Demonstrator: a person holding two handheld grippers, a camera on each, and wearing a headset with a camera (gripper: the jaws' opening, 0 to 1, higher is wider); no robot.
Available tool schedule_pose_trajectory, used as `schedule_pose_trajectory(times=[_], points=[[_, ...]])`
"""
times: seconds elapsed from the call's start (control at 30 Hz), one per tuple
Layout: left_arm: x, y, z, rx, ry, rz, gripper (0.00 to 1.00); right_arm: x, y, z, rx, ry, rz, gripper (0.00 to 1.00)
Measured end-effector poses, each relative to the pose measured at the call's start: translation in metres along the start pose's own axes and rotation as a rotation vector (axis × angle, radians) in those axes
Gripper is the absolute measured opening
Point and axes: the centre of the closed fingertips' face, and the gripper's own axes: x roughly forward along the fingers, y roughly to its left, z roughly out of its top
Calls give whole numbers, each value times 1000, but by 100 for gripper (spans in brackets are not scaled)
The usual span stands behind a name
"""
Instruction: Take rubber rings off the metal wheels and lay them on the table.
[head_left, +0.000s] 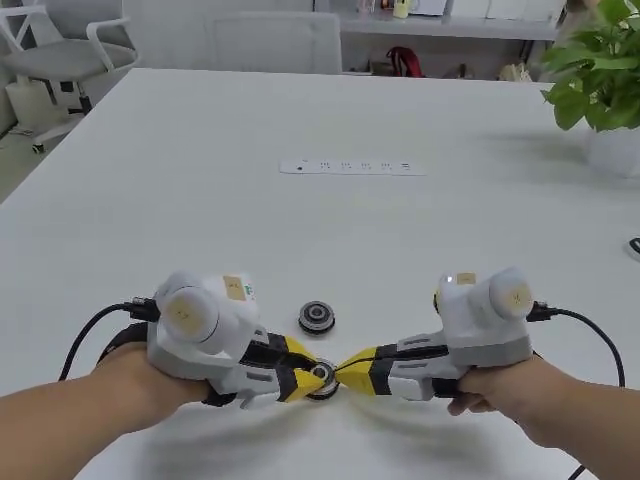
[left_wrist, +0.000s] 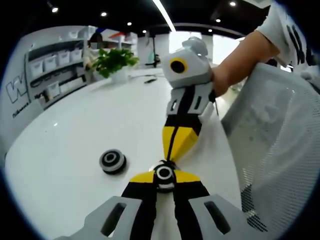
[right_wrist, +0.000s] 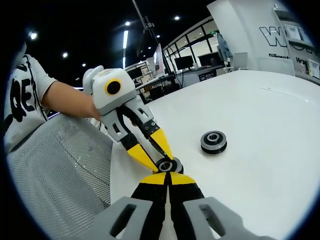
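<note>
A small metal wheel with a black rubber ring is held just above the table's near edge. My left gripper is shut on it from the left; in the left gripper view its yellow tips clamp the wheel. From the right, my right gripper meets it with its jaws pressed together on the ring at the wheel's rim, just past my right gripper's tips. A second wheel with its ring on lies flat on the table, a little beyond the grippers.
A white power strip lies at mid-table. A potted plant stands at the far right, and office chairs at the far left. A mesh chair back is close behind the near edge.
</note>
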Motion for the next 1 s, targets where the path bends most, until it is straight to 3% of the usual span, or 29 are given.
schedule_pose_trajectory(times=[1.0], points=[[1,-1,1,2,-2,2,12,1,9,6,40,-33,51,0]])
